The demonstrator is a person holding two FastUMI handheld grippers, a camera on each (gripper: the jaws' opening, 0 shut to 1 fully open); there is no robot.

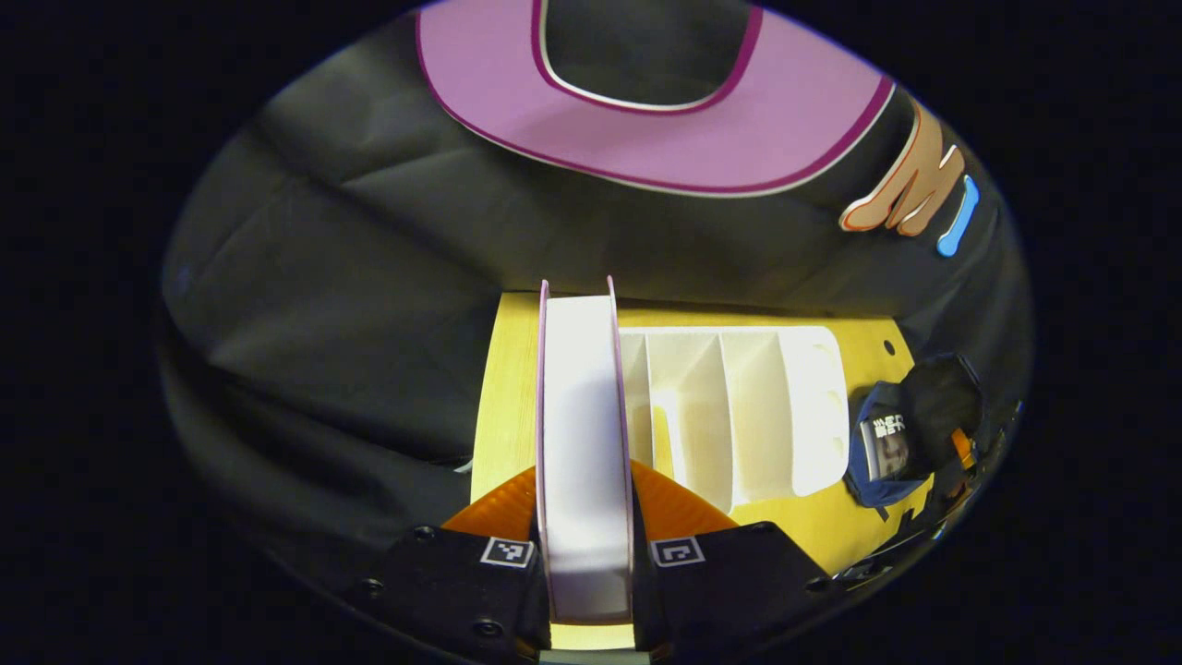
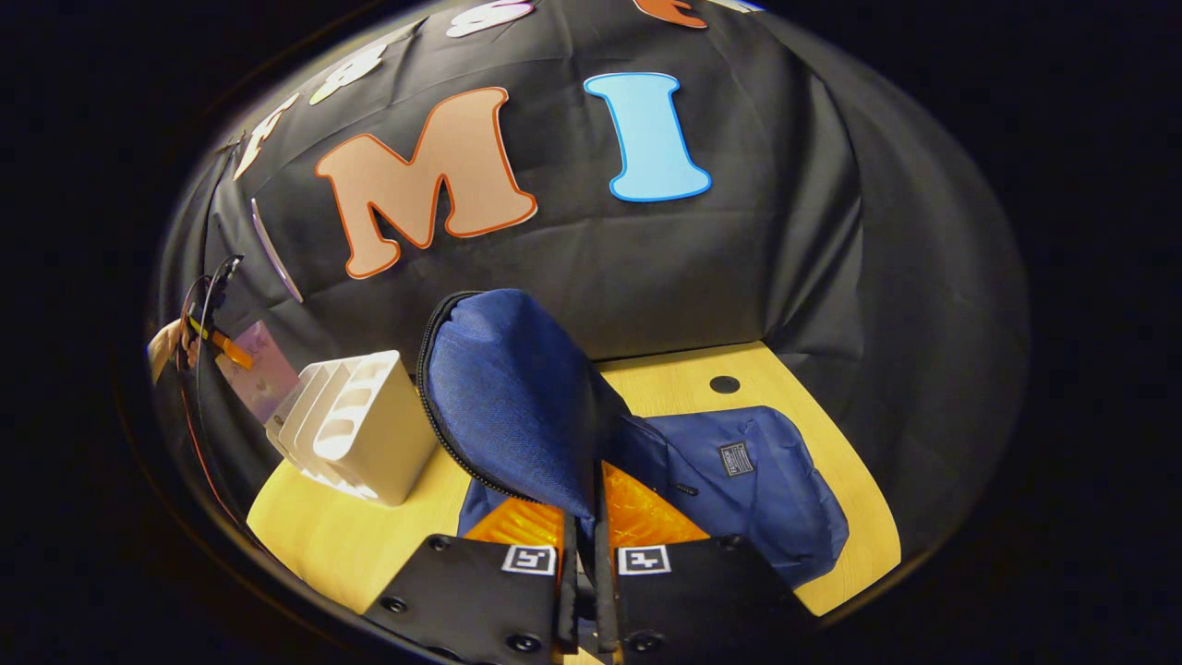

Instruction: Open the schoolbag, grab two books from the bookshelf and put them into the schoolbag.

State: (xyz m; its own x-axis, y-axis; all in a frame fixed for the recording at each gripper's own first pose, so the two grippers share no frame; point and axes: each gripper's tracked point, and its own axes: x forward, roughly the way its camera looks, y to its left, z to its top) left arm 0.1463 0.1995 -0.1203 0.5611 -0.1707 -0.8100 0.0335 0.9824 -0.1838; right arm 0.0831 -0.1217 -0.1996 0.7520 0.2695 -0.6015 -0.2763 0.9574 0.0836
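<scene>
your left tongs (image 1: 591, 563) are clamped on a book (image 1: 584, 443), both fingers pressing its covers, with the white page edges facing the camera and a pinkish cover edge on each side. the book stands upright in the grip, lifted above the yellow desk (image 1: 503, 397) and just beside the white bookshelf (image 1: 739, 406), whose slots look bare from here. farther right in the left gripper view lies the dark blue schoolbag (image 1: 900, 434).

your right tongs (image 2: 584, 554) are nearly closed, pinching the blue flap (image 2: 508, 397) of the schoolbag (image 2: 739, 480) and holding it raised, so the zip edge curves up and the mouth looks open. in the right gripper view the bookshelf (image 2: 355, 425) sits to the left of the bag, and beyond it your other hand (image 2: 166, 346) carries the book (image 2: 254, 369).

so the bag is open and you are on the carry of a book; i cannot tell whether it is the first or second. next, swing the book across to the bag, tip it to match the opening, and slide it in under the flap. keep the flap held high, or the book's corner may catch on the zip edge.
</scene>
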